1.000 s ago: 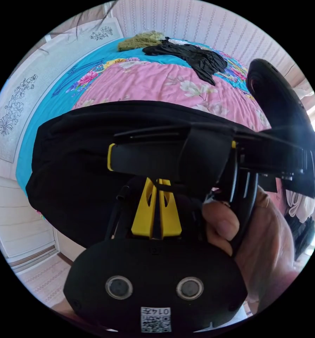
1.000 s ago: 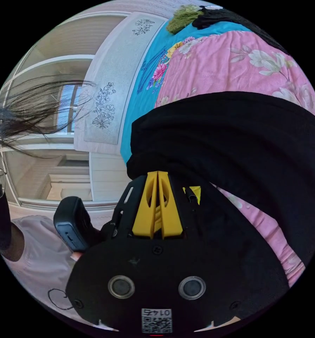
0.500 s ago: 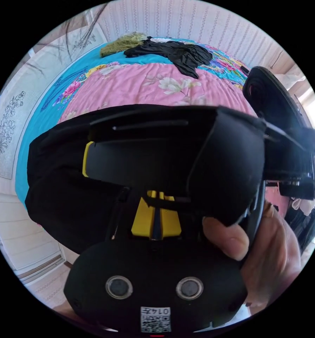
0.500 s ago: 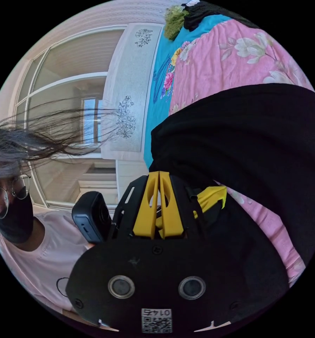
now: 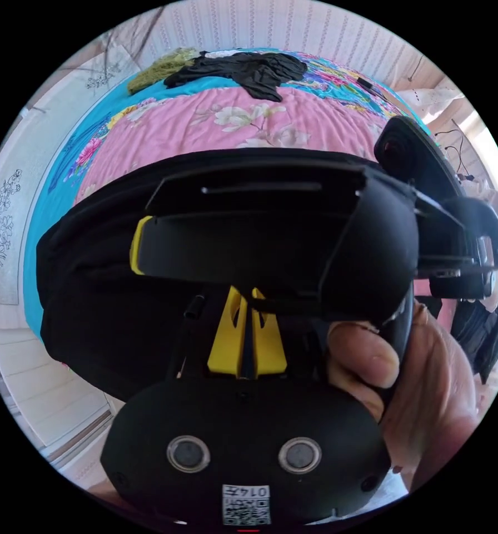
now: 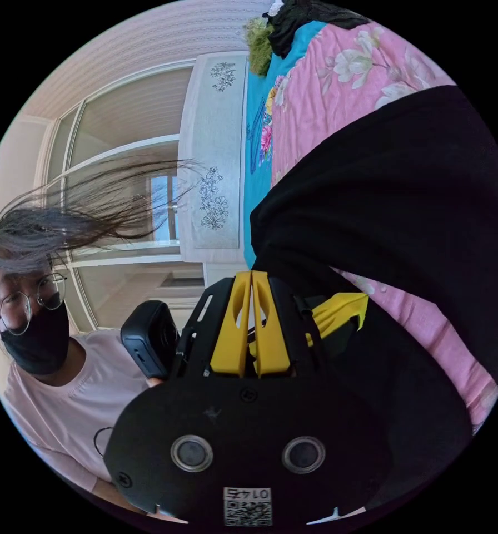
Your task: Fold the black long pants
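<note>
The folded black long pants (image 5: 88,311) lie as a thick dark bundle on the pink floral bedspread (image 5: 260,119). My left gripper (image 5: 247,295) has its yellow jaws pressed together with dark cloth between them, their tips hidden behind the right gripper's black body (image 5: 249,256), which crosses just in front. In the right gripper view the pants (image 6: 404,211) spread across the right side. My right gripper (image 6: 251,275) is shut, its tips at the pants' near edge. Beside it lie the left gripper's yellow jaws (image 6: 340,311).
At the bed's far end lie a loose black garment (image 5: 243,67) and a green one (image 5: 157,67). A hand (image 5: 404,378) holds the right gripper's handle. A person in a pale pink top (image 6: 65,389) stands close by. Windows (image 6: 132,183) are behind.
Both views have rolled with the hands. The right gripper has come closer across the left gripper view. Both grippers stay shut at the pants' edge.
</note>
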`<control>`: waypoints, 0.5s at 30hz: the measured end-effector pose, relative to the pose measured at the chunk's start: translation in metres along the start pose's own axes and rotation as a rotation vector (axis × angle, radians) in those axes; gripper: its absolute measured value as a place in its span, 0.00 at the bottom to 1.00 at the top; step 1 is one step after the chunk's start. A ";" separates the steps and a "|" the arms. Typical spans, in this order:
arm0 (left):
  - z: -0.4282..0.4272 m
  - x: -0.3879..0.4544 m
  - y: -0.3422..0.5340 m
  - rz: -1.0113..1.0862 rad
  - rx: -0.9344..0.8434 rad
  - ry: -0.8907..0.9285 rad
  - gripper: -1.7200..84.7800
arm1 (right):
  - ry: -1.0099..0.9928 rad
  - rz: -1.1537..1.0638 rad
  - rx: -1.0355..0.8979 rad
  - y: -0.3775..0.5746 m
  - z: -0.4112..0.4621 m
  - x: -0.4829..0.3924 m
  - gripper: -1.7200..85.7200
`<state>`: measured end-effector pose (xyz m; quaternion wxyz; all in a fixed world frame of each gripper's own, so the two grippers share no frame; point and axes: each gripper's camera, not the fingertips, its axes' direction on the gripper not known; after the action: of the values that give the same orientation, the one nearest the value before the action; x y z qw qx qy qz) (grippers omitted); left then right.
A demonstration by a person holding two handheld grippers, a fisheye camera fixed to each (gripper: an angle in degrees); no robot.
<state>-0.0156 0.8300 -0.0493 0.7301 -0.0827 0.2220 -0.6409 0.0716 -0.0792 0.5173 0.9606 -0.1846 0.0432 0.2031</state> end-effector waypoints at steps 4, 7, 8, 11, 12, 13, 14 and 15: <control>0.027 0.005 -0.007 -0.029 -0.027 -0.069 0.01 | 0.125 -0.007 0.133 0.018 -0.042 0.005 0.02; 0.041 0.010 -0.010 -0.037 -0.032 -0.097 0.01 | 0.259 0.004 0.197 0.035 -0.065 0.008 0.02; 0.047 0.013 -0.011 -0.037 -0.037 -0.116 0.01 | 0.301 0.008 0.202 0.037 -0.068 0.008 0.02; 0.059 0.018 -0.011 -0.023 -0.028 -0.147 0.01 | 0.456 0.048 0.182 0.046 -0.070 0.008 0.02; 0.061 0.018 -0.012 -0.022 -0.028 -0.150 0.01 | 0.454 0.018 0.167 0.047 -0.067 0.004 0.02; 0.065 0.018 -0.012 -0.022 -0.028 -0.153 0.01 | 0.416 -0.027 0.148 0.048 -0.062 -0.001 0.02; 0.068 0.017 -0.014 -0.028 -0.030 -0.147 0.01 | 0.393 -0.049 0.143 0.049 -0.059 -0.003 0.02; 0.069 0.015 -0.014 -0.033 -0.031 -0.140 0.01 | 0.379 -0.044 0.145 0.048 -0.055 -0.005 0.02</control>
<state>0.0027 0.8013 0.0145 0.7317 -0.1423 0.1790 -0.6422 0.0471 -0.0611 0.4507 0.9504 -0.1509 0.2334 0.1399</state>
